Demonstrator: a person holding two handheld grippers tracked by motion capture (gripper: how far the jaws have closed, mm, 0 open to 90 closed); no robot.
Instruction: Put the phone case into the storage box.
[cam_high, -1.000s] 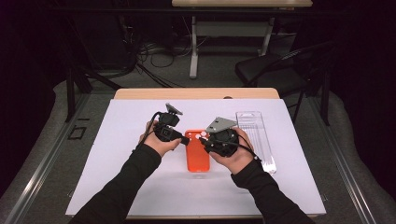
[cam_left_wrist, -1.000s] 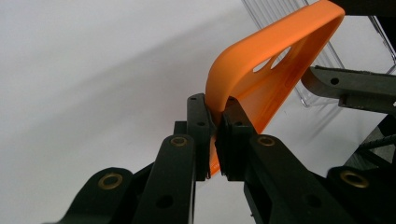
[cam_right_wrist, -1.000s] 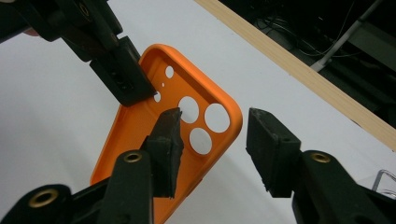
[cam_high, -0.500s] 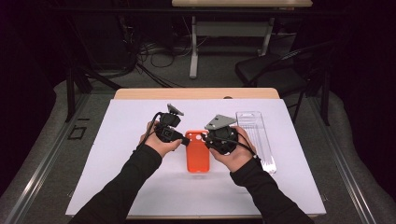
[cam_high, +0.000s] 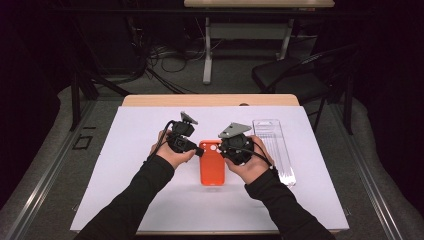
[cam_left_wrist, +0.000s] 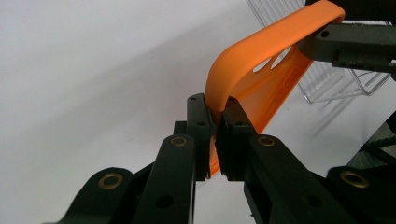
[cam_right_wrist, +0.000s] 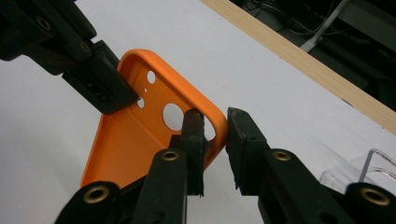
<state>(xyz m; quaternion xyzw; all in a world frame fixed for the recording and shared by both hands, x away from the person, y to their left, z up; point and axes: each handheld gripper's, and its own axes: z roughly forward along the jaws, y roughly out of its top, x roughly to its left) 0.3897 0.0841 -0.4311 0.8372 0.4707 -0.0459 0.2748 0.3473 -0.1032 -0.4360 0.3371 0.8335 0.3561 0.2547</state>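
The orange phone case (cam_high: 212, 163) lies between the two hands on the white surface (cam_high: 125, 190), its long axis running from the tongs back toward the person, the camera-hole end at the tongs and lifted a little off the surface. The left tongs (cam_left_wrist: 215, 135) are clamped on the rim at one top corner, rim squeezed flat between the pads. The right tongs (cam_right_wrist: 215, 135) sit at the opposite top corner; their jaws have just been closing, with the case's rim between them, one pad inside beside the large round hole and the other outside the wall, and a thin gap appears to remain on the outer side. Each hand has its own corner, neither nearer than the other. The clear plastic tray (cam_high: 274, 148) lies just beyond the right tongs, on the side away from the case, so any carry there would probably go outward past that hand.
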